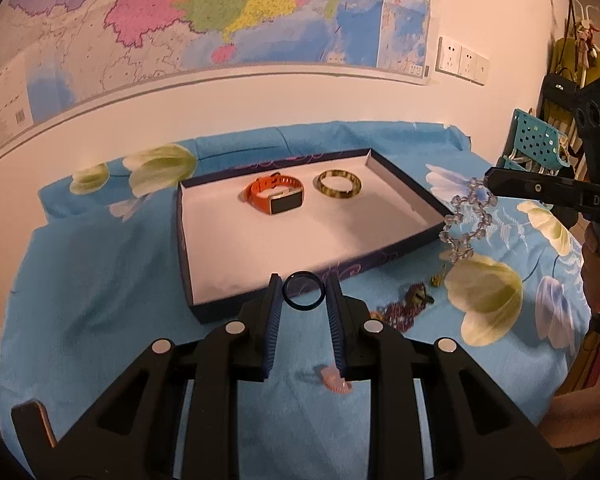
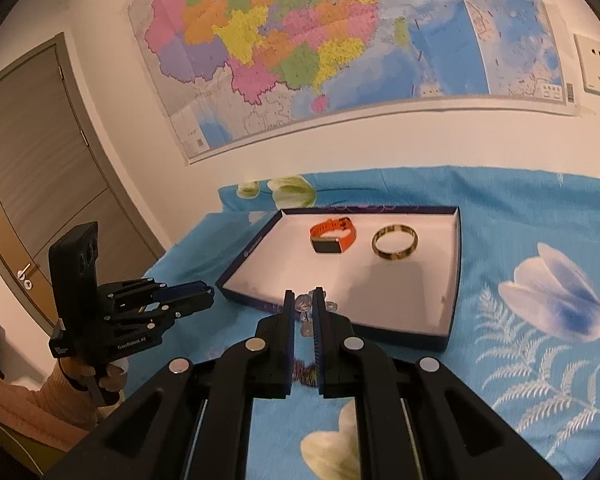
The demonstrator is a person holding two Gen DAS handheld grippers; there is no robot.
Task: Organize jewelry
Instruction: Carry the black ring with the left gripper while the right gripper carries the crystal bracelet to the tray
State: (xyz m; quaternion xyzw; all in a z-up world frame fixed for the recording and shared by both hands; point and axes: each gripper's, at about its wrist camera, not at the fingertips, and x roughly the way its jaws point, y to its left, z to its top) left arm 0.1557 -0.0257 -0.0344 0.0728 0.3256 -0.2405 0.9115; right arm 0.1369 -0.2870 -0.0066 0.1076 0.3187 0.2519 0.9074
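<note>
Two tongs busy: left tongs (image 1: 303, 290) grip dark ring (image 1: 304, 291); right tongs (image 2: 303, 304) clamp clear bead bracelet (image 1: 466, 216).

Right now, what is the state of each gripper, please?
Left gripper: shut on the dark blue ring.
Right gripper: shut on the clear bead bracelet, which hangs from it.

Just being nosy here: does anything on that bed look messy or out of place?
Mostly tidy: the orange watch and yellowish bangle lie neatly in the tray. A tangle of beaded jewelry and a pink clip lie loose on the blue sheet.
</note>
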